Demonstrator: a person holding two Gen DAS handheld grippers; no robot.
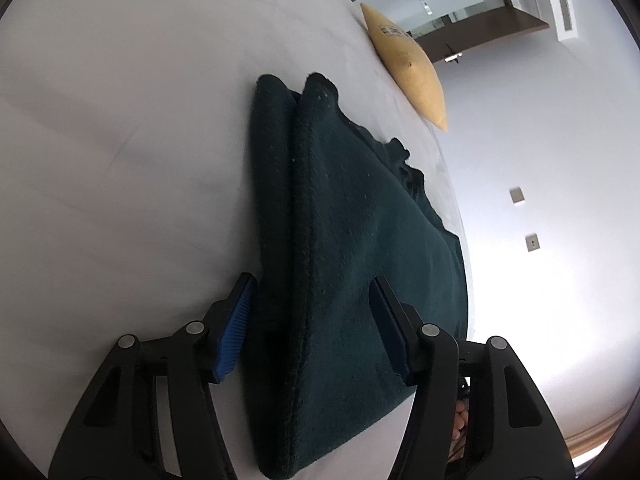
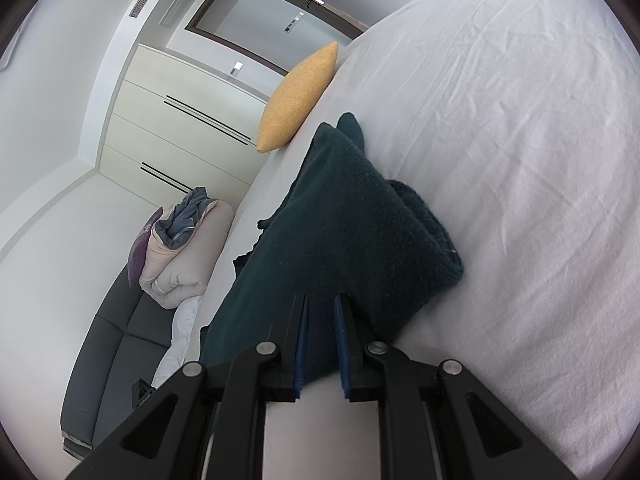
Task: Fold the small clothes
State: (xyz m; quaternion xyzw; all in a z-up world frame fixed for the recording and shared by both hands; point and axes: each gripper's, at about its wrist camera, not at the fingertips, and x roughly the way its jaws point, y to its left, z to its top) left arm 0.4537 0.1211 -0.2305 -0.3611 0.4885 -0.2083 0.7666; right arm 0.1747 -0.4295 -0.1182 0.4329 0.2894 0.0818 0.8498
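Note:
A dark green fleece garment (image 1: 352,240) lies folded in layers on the white bed sheet (image 1: 120,140). My left gripper (image 1: 312,292) is open, its blue-padded fingers astride the folded edge of the garment, one finger on the sheet side, the other over the cloth. In the right wrist view the same garment (image 2: 360,232) runs along the bed, with a rolled fold on its right side. My right gripper (image 2: 320,304) is nearly closed and pinches the near edge of the garment between its blue pads.
A yellow cushion (image 1: 408,68) (image 2: 300,96) lies at the far edge of the bed. Beside the bed stand a dark grey sofa (image 2: 120,340) with piled bedding (image 2: 184,248) and a pale wardrobe (image 2: 168,136). The white sheet (image 2: 520,160) spreads wide to the right.

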